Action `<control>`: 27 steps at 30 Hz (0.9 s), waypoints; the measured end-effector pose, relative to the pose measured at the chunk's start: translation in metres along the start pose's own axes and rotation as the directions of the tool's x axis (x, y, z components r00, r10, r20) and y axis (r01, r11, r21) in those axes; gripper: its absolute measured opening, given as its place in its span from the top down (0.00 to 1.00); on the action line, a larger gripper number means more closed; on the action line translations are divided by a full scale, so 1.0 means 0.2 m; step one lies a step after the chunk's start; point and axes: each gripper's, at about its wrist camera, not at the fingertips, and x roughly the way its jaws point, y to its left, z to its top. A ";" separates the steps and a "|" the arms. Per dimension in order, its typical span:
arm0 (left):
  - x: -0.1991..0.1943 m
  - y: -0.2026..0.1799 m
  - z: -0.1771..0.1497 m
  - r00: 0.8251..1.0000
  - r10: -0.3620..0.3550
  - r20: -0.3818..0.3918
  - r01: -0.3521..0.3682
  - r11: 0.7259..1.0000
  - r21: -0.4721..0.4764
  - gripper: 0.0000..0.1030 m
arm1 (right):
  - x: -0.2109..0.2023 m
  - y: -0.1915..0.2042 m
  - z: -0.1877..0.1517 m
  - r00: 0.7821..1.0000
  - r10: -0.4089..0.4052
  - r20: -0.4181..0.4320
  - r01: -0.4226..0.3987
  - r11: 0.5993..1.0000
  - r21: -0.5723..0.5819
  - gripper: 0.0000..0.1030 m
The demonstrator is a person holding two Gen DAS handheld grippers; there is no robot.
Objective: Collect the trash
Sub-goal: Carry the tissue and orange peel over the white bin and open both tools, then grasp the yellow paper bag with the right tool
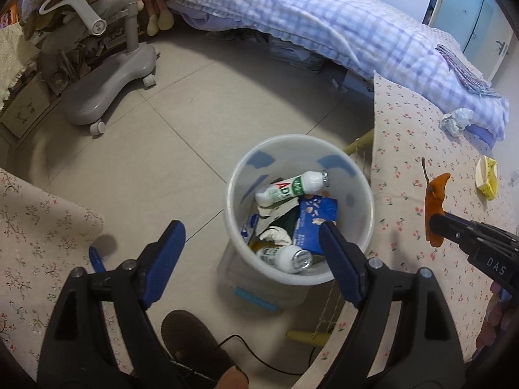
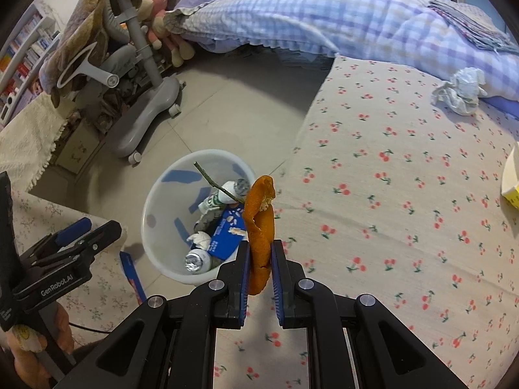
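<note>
Right tongs (image 2: 259, 259) round upright peel (image 2: 259, 223)

The room is evenly and softly lit, with no harsh glare. On the floor (image 1: 181, 120) a brighter patch spreads above the white bin (image 1: 300, 149), fading to duller grey toward the chair (image 1: 107, 97). A faint round shadow sits on the floor by the flowered cloth (image 1: 42, 227). Both views bulge strongly: straight tile lines bend, and black corners frame each picture. The checked blanket (image 2: 340, 16) looks smeared, soft toward the rim. The cherry-print tabletop (image 2: 405, 194) is sharp at centre, slightly streaked at its far right. The orange peel (image 2: 259, 227) is crisp, its colour saturated.
</note>
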 end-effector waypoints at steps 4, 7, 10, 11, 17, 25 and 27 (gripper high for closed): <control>-0.01 0.04 -0.01 1.000 0.025 -0.002 -0.025 1.000 0.008 0.14 | 0.06 0.07 0.02 1.000 0.021 -0.005 -0.021 1.000 -0.017 0.87; -0.01 0.07 -0.01 0.999 0.043 0.003 -0.044 0.999 0.012 0.14 | 0.10 0.12 0.03 1.000 0.031 -0.007 -0.031 0.999 -0.031 0.87; -0.01 0.11 -0.02 0.998 0.056 0.001 -0.056 0.998 0.007 0.13 | 0.14 0.15 0.03 0.999 0.036 -0.010 -0.037 0.998 -0.043 0.87; -0.01 0.13 -0.02 0.998 0.058 -0.001 -0.058 0.998 0.003 0.13 | 0.14 0.16 0.03 0.999 0.038 -0.011 -0.038 0.998 -0.046 0.87; -0.02 0.19 -0.03 0.998 0.062 -0.006 -0.062 0.998 -0.020 0.13 | 0.18 0.18 0.05 0.995 0.098 -0.007 -0.099 0.994 -0.046 0.81; -0.03 0.20 -0.03 0.999 0.045 -0.008 -0.046 0.998 -0.035 0.13 | 0.13 0.19 0.05 0.994 0.105 0.031 -0.103 0.994 -0.045 0.44; -0.03 0.20 -0.03 0.999 0.040 -0.009 -0.041 0.999 -0.037 0.13 | 0.11 0.17 0.04 0.995 0.098 0.034 -0.097 0.995 -0.040 0.44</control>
